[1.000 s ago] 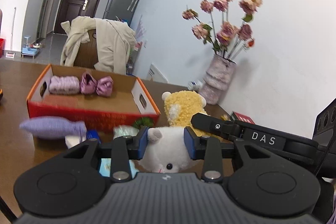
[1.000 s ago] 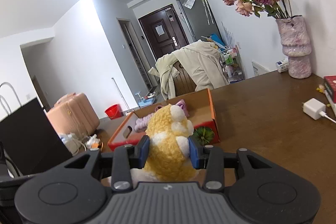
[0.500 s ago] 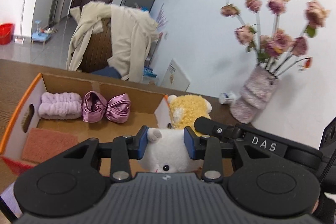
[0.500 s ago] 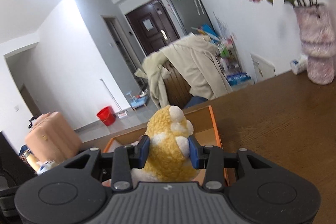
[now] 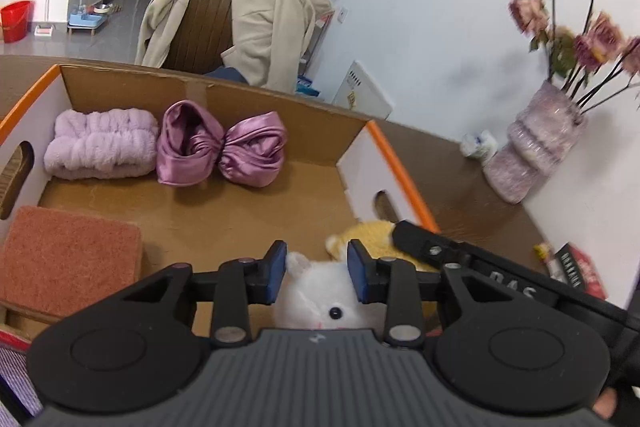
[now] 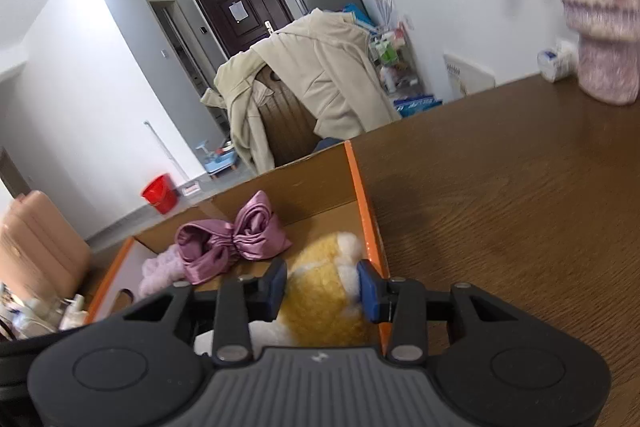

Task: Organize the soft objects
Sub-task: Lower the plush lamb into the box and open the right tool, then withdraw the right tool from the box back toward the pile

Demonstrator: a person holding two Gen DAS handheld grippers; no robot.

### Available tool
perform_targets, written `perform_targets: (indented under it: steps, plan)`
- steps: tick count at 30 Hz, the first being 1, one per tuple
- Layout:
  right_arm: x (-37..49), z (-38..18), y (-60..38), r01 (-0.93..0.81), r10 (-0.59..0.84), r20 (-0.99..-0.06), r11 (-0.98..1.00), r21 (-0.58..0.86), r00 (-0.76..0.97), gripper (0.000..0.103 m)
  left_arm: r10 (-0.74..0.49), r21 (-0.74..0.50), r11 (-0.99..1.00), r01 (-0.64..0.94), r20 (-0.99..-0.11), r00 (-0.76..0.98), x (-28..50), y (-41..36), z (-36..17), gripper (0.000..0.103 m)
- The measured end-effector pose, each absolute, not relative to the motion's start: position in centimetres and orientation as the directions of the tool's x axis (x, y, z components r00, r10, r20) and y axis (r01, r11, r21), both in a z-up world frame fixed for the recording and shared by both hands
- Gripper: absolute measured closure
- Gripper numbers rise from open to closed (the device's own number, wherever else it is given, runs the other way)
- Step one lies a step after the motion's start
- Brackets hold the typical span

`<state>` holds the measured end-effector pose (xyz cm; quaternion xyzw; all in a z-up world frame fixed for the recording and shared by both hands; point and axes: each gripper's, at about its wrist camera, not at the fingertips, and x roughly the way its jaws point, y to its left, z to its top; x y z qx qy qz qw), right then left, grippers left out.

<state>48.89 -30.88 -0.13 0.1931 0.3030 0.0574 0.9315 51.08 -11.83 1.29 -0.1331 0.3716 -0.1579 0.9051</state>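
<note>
My left gripper (image 5: 316,277) is shut on a white plush toy (image 5: 320,301) and holds it over the near right part of the cardboard box (image 5: 224,87). My right gripper (image 6: 322,287) is shut on a yellow plush toy (image 6: 320,297), inside the box (image 6: 366,203) at its right wall. The yellow plush (image 5: 372,233) and the right gripper's finger (image 5: 424,247) show beside the white one. A lilac fluffy headband (image 5: 100,149), a purple satin bow (image 5: 220,151) and a rust-coloured cloth (image 5: 68,259) lie in the box.
A lilac vase of dried roses (image 5: 536,151) stands on the brown table (image 6: 520,187) to the right, with a small white pack (image 5: 478,143) and a red box (image 5: 582,269) nearby. A chair draped with a beige coat (image 5: 240,7) stands behind the table.
Both grippers have carried their plush toys forward and down, from in front of the box to over and into it. The box now fills the views.
</note>
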Motion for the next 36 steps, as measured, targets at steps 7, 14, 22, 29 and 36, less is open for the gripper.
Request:
perform_targets:
  steps: [7, 14, 22, 29, 36]
  plan:
    - [47.1, 1.0, -29.9, -0.024, 0.173, -0.516, 0.959, 0.284, 0.839, 0.063, -0.358, -0.33, 0.927, 0.177, -0.641, 0.679, 50.1, -11.5, 2.5, 0.063]
    - [43.9, 4.9, -30.9, -0.085, 0.201, -0.478, 0.964, 0.253, 0.855, 0.052, -0.364, -0.269, 0.93, 0.251, -0.573, 0.734, 44.4, -10.4, 7.1, 0.045]
    - [35.2, 8.9, -31.4, -0.218, 0.28, -0.431, 0.958, 0.188, 0.858, 0.031, -0.274, -0.133, 0.962, 0.239, -0.48, 0.834, 32.1, -6.3, 10.5, 0.027]
    - [25.9, 9.7, -31.4, -0.242, 0.299, -0.354, 0.95, 0.196, 0.886, 0.023, -0.197, -0.111, 0.98, 0.166, -0.413, 0.889, 22.2, -4.1, 10.7, 0.023]
    - [17.6, 8.0, -30.1, -0.296, 0.345, -0.293, 0.934, 0.198, 0.892, 0.018, -0.19, -0.09, 0.982, 0.169, -0.354, 0.916, 14.1, -3.7, 9.2, 0.016]
